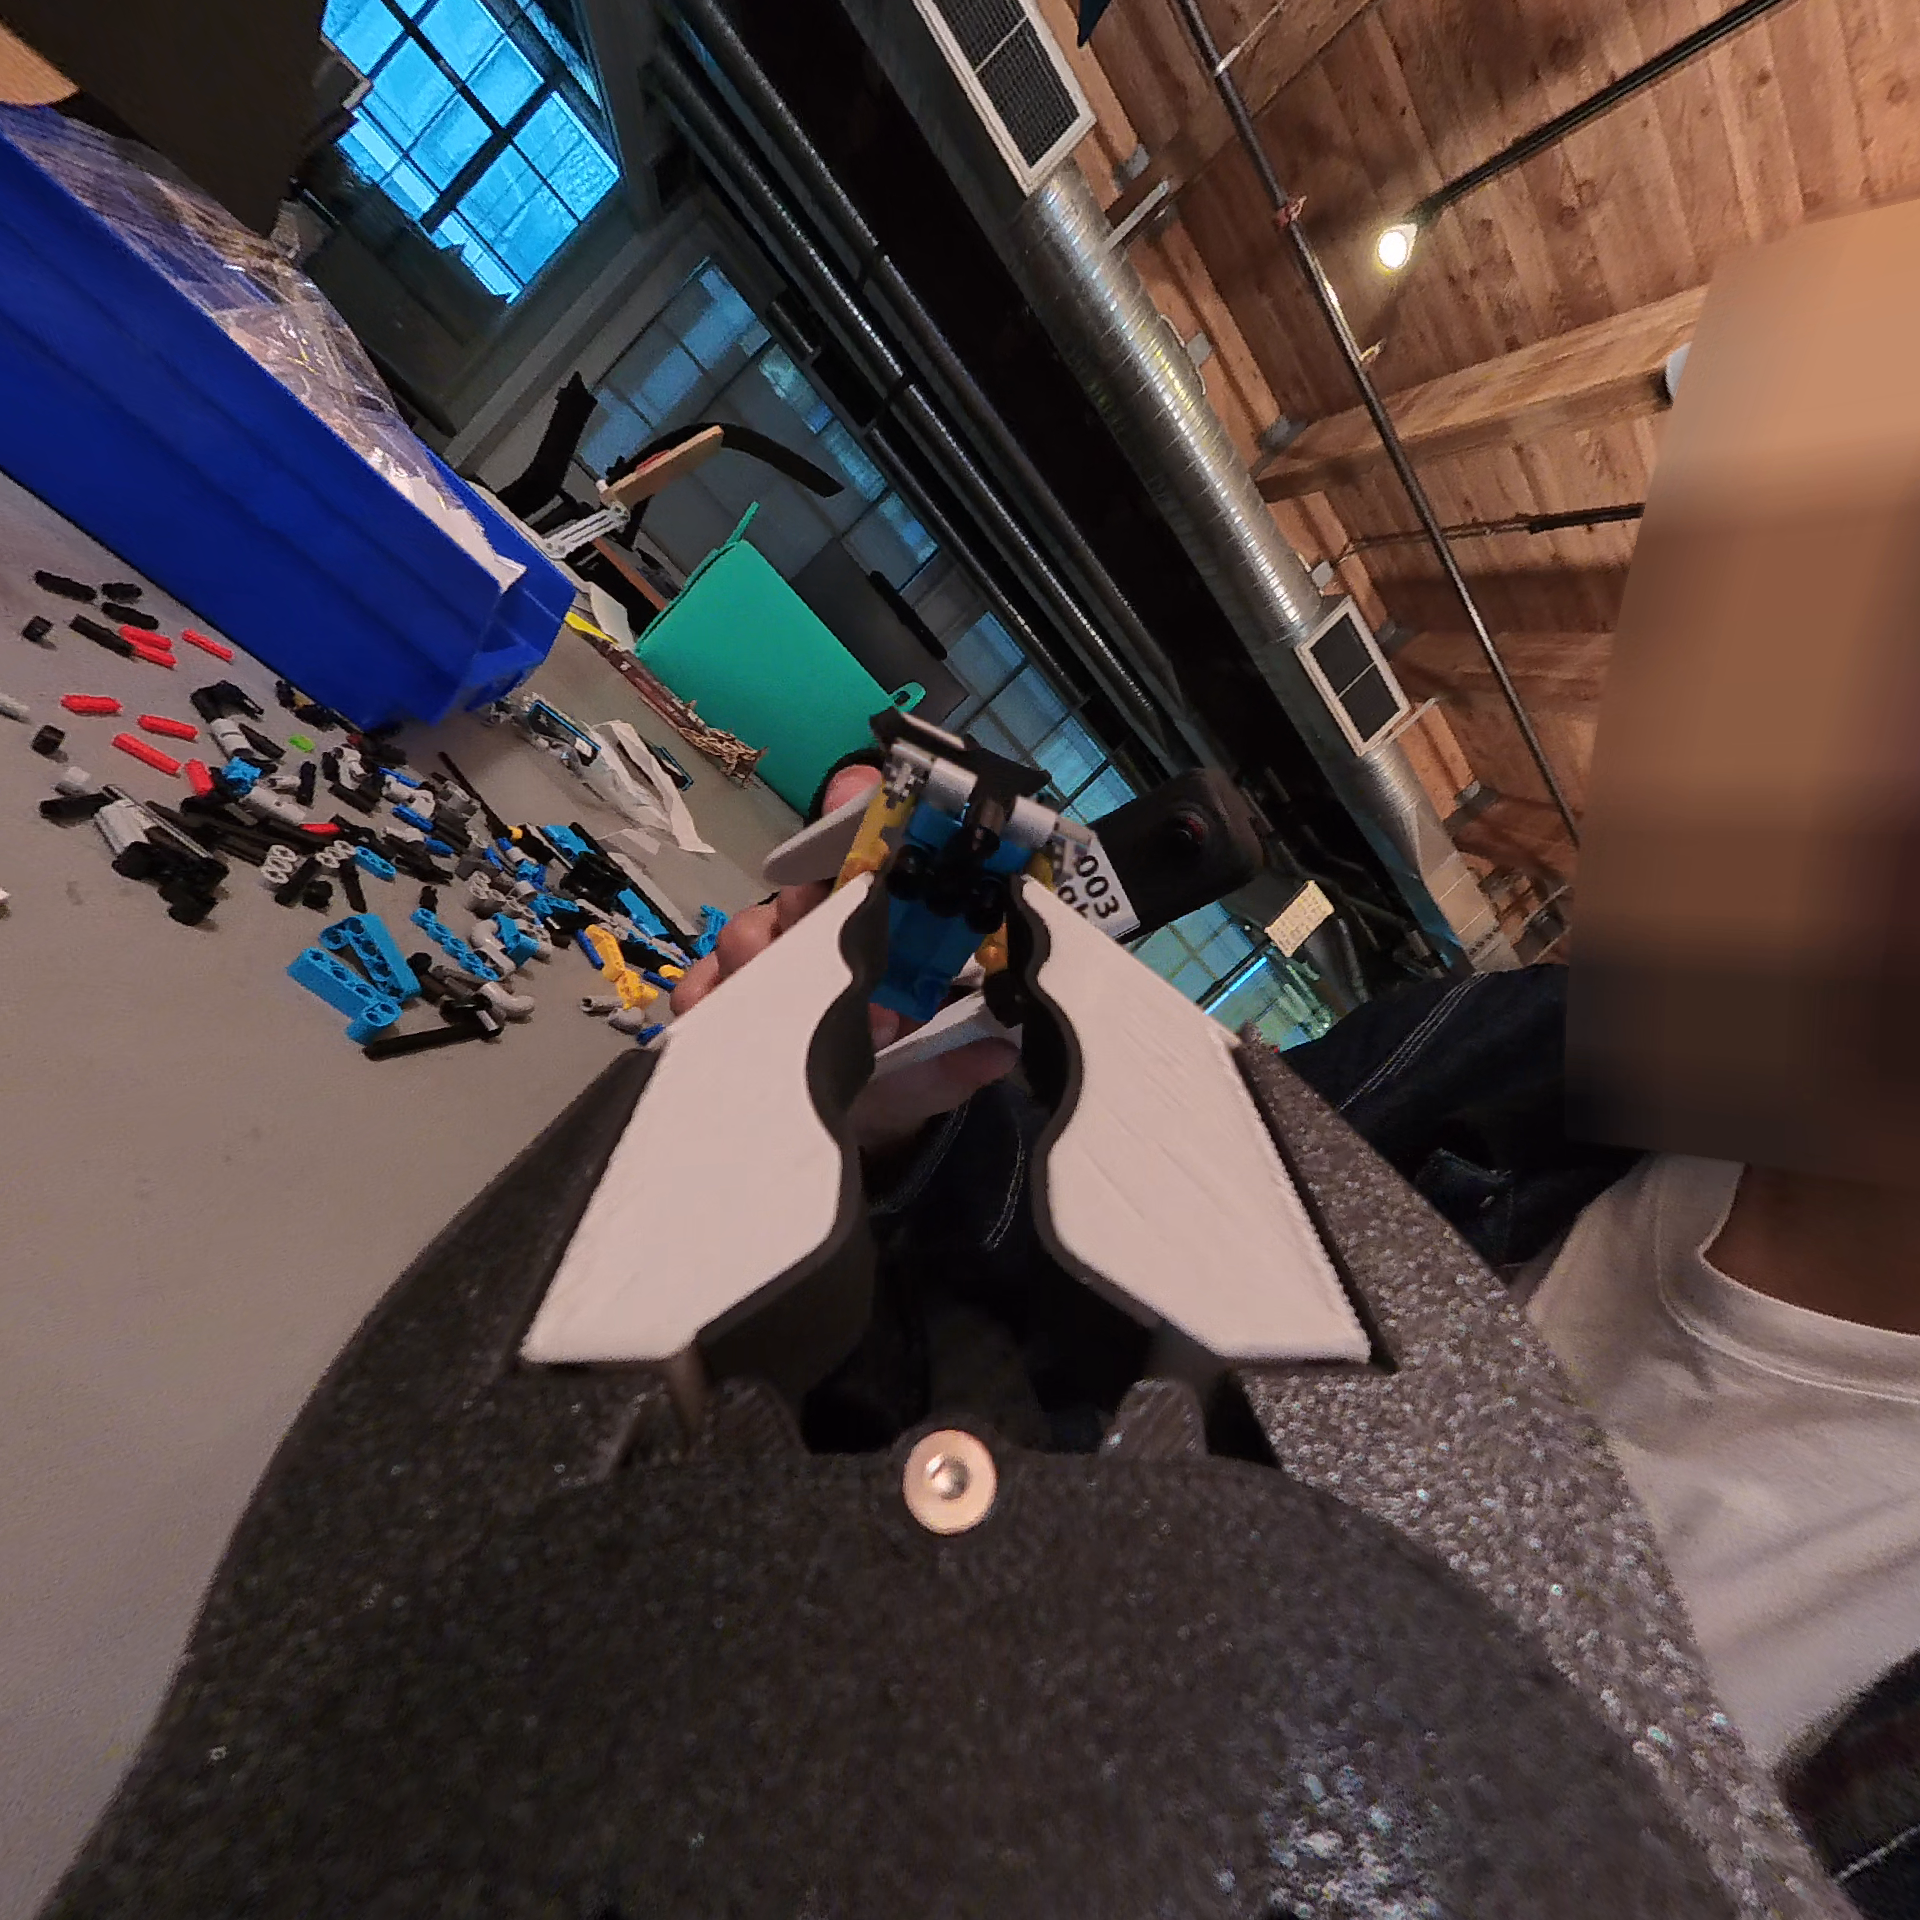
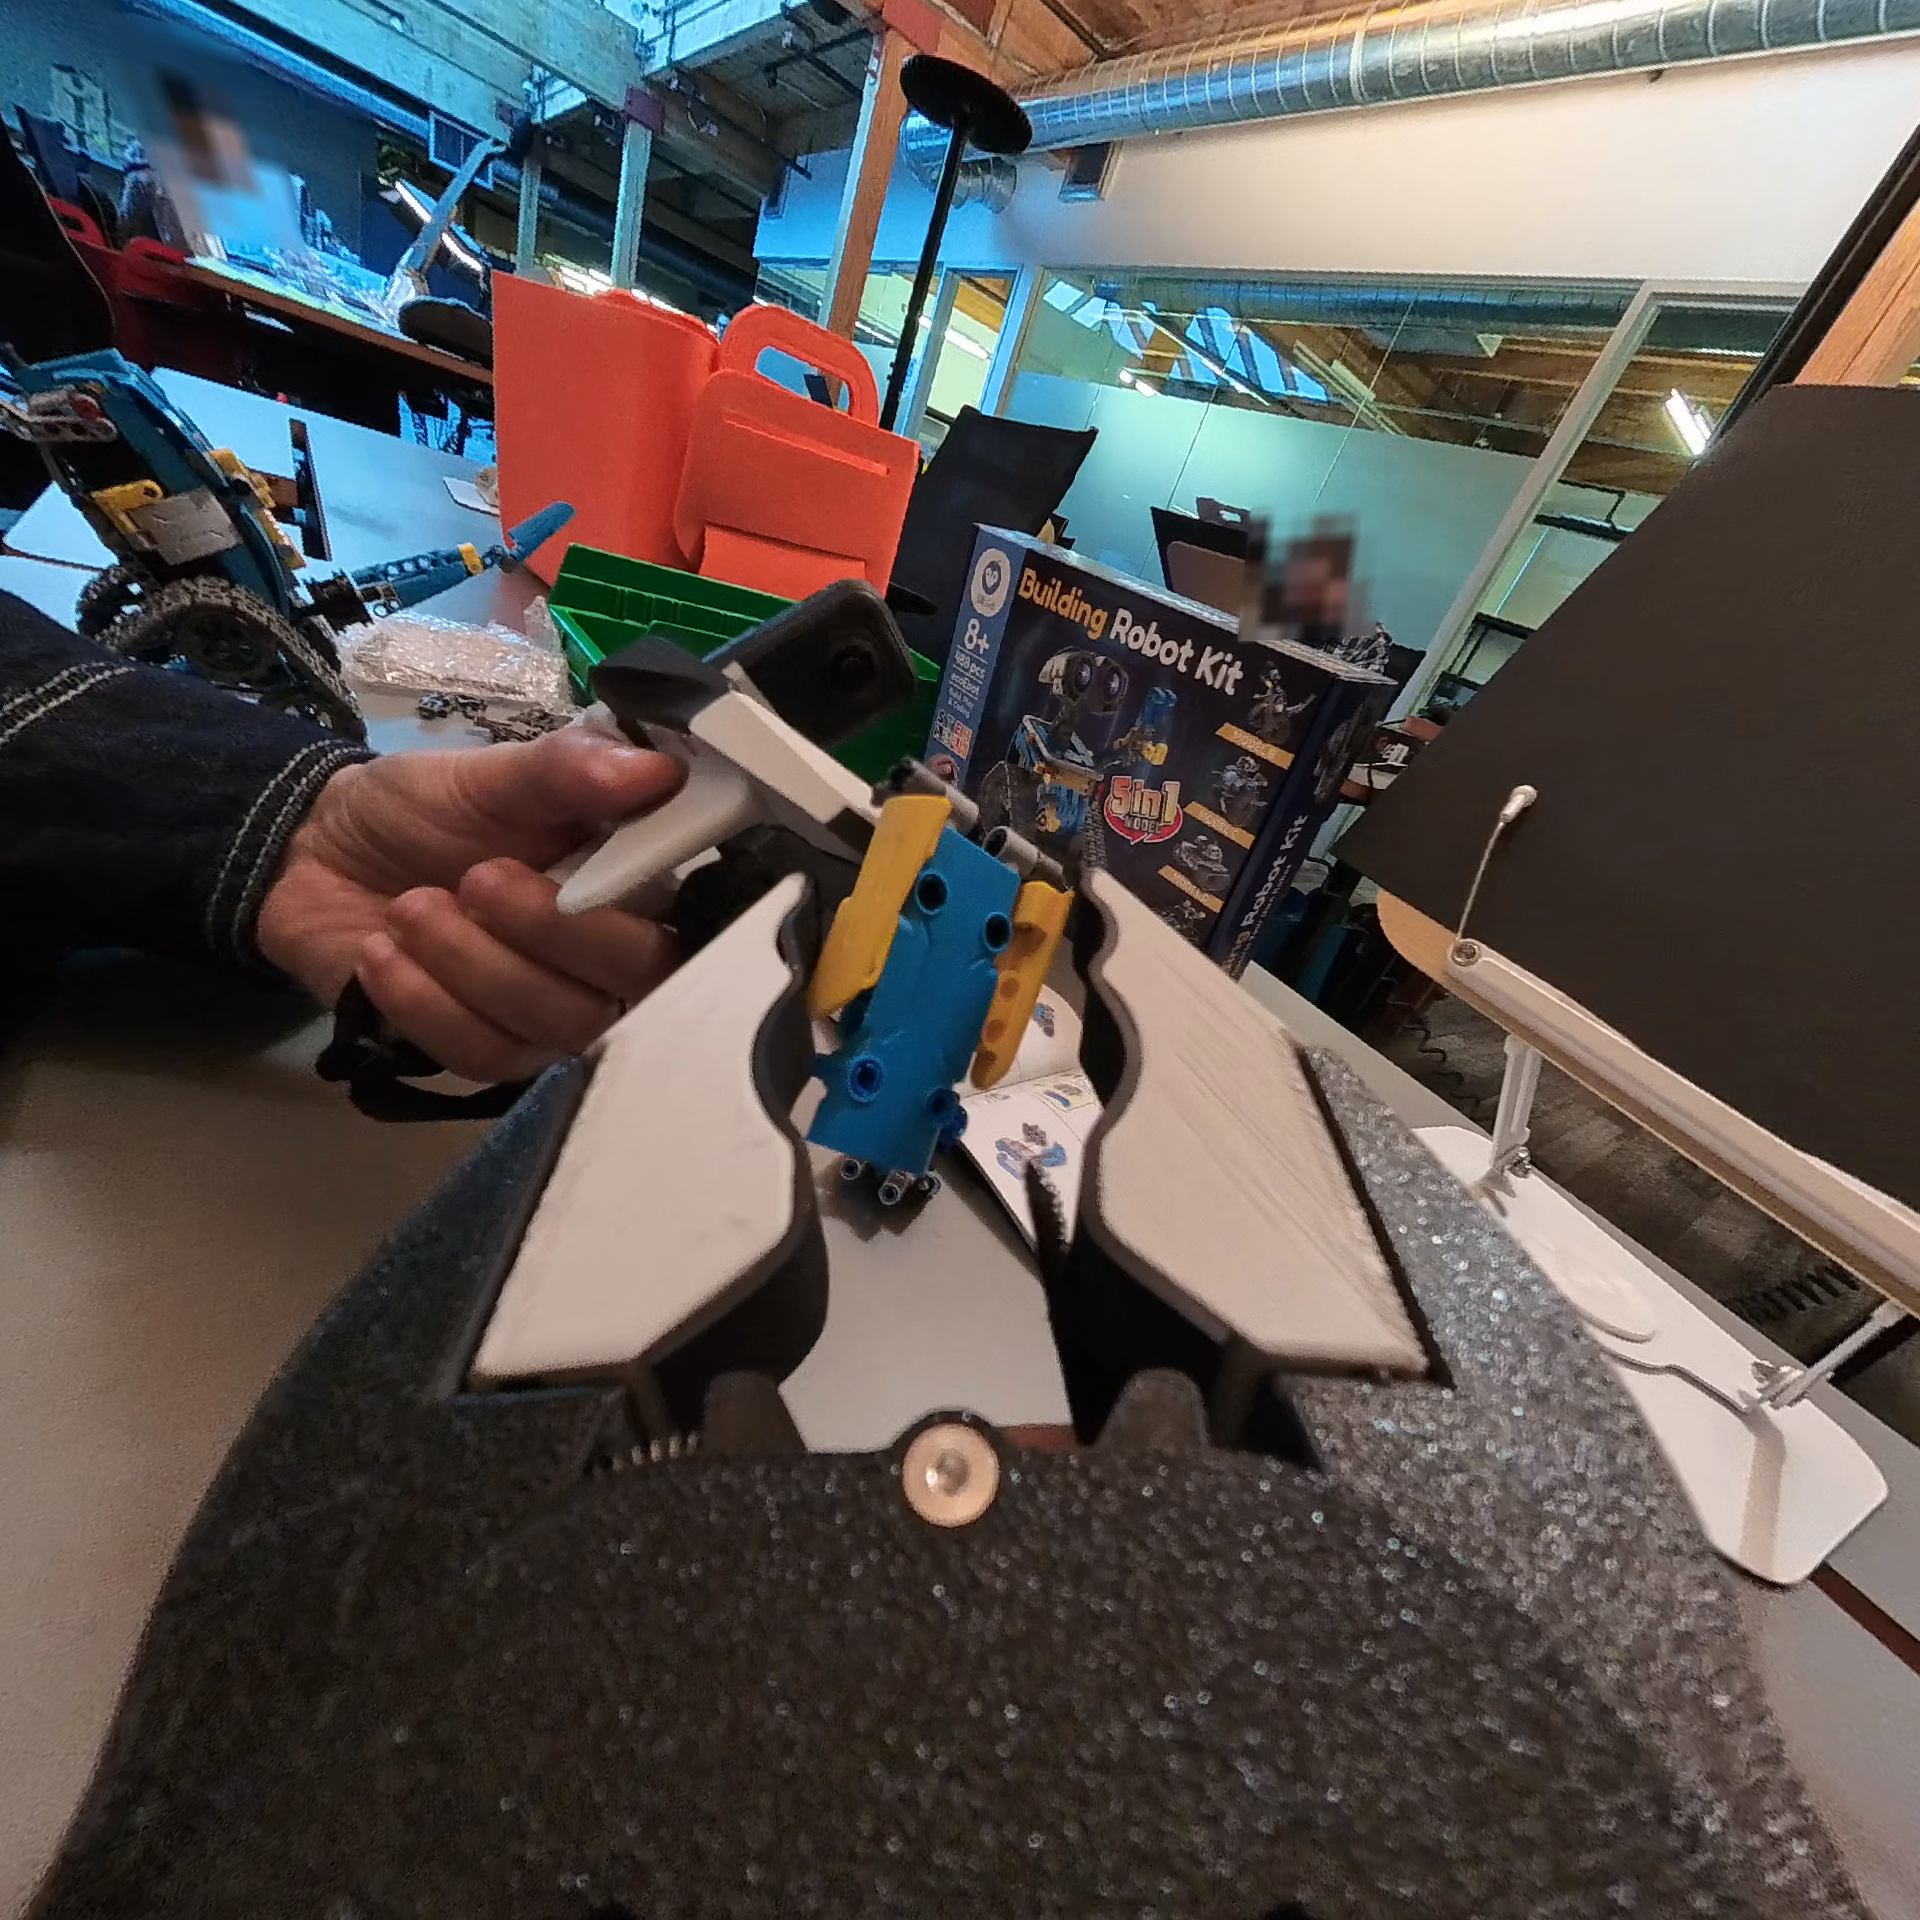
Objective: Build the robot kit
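A small brick assembly (image 1: pixel 935 935), blue with yellow side pieces and grey and black parts on top, is held in the air between both grippers. My left gripper (image 1: pixel 948 904) is shut on its black pins. In the right wrist view the assembly (image 2: pixel 925 997) stands tilted between the tips of my right gripper (image 2: pixel 945 894), which is closed around its yellow sides. The left gripper (image 2: pixel 748 748), held by a hand (image 2: pixel 468 914), grips the assembly's top from the upper left. The right gripper's white finger (image 1: pixel 821 852) and camera (image 1: pixel 1174 842) show behind the assembly.
Several loose bricks (image 1: pixel 364 852) lie on the grey table (image 1: pixel 208 1195) beside a blue bin (image 1: pixel 208 416) and a green case (image 1: pixel 769 665). Ahead stand a kit box (image 2: pixel 1143 748), orange case (image 2: pixel 675 447), green tray (image 2: pixel 665 623), tracked model (image 2: pixel 177 551) and white stand (image 2: pixel 1662 1143). Left and right tips are no more than a few centimetres apart.
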The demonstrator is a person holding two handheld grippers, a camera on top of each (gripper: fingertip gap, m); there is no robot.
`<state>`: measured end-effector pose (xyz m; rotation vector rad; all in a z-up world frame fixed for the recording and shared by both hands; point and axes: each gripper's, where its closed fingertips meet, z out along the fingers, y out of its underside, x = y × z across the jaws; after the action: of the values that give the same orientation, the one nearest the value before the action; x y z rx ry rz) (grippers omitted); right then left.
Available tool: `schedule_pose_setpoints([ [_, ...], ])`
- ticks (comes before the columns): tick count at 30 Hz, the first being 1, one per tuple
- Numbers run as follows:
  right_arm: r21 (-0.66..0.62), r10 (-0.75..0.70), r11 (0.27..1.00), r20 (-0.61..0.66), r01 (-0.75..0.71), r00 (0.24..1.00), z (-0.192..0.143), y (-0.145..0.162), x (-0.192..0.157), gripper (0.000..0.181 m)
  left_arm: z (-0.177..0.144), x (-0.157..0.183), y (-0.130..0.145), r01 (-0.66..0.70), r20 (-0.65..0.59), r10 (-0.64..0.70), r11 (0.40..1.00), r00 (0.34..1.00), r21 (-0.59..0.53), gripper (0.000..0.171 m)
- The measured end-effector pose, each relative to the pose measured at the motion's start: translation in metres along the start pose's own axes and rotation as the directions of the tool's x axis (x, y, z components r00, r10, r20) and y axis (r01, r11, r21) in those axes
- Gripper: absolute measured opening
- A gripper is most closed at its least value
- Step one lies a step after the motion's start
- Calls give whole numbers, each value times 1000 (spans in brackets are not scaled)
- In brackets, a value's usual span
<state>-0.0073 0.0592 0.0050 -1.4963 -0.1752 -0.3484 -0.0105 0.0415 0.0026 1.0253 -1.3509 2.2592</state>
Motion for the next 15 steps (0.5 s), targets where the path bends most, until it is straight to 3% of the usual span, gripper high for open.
schedule_pose_setpoints([
  [10,-48,-125,991,-56,122,991,-1,6,4,44,-3,-6,-4,-56,69,56,998,996,3,21],
  [15,-58,-237,971,-91,233,967,-2,4,3,28,-8,-10,-11,-4,65,1,999,998,47,21],
])
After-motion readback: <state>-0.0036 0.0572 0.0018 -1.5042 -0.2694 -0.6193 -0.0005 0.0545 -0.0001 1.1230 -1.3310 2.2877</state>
